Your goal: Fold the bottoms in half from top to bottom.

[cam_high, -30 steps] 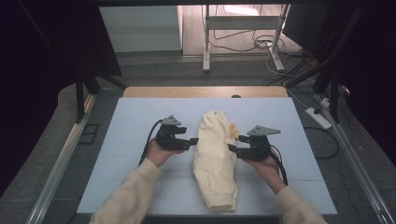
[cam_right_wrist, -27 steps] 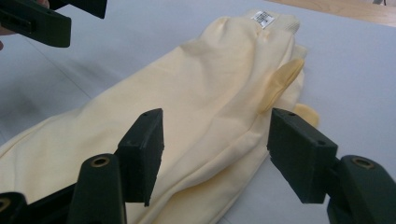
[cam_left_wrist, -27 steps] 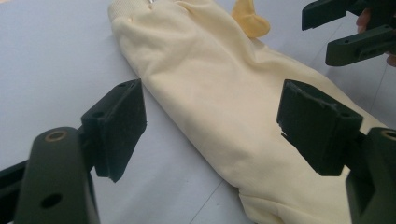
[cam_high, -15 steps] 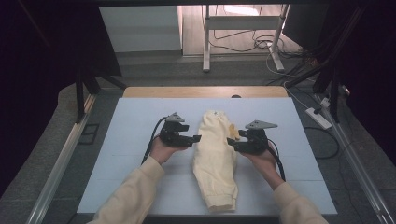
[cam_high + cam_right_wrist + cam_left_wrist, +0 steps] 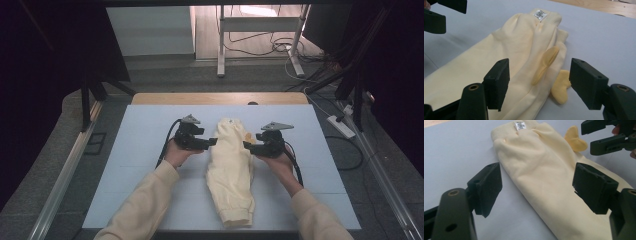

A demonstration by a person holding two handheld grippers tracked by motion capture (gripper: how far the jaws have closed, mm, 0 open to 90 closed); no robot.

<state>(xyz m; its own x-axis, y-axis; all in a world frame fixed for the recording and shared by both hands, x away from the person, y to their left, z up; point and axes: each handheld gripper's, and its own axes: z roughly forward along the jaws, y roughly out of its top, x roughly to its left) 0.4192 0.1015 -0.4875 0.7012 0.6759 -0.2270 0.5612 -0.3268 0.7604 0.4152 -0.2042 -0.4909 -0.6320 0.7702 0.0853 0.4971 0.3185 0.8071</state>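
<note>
Pale yellow trousers (image 5: pixel 231 170), folded lengthwise, lie on the light blue table cover (image 5: pixel 145 130), waistband and white label (image 5: pixel 519 125) at the far end. A darker yellow bow (image 5: pixel 545 65) sits on their right side near the waist. My left gripper (image 5: pixel 209 143) hovers at the trousers' left edge just below the waistband, open, with cloth lying beyond its jaws (image 5: pixel 536 190). My right gripper (image 5: pixel 248 146) faces it from the right edge by the bow, open (image 5: pixel 539 82); its jaws have just been opening and do not press the cloth.
A wooden table edge (image 5: pixel 220 98) runs along the far side. On the floor lie a power strip (image 5: pixel 341 126) at the right, cables and a metal stand's legs (image 5: pixel 220 55) beyond. Blue cover stretches bare to either side of the trousers.
Both hands have moved away from the person, up along the trousers toward the waistband. The trousers have not shifted.
</note>
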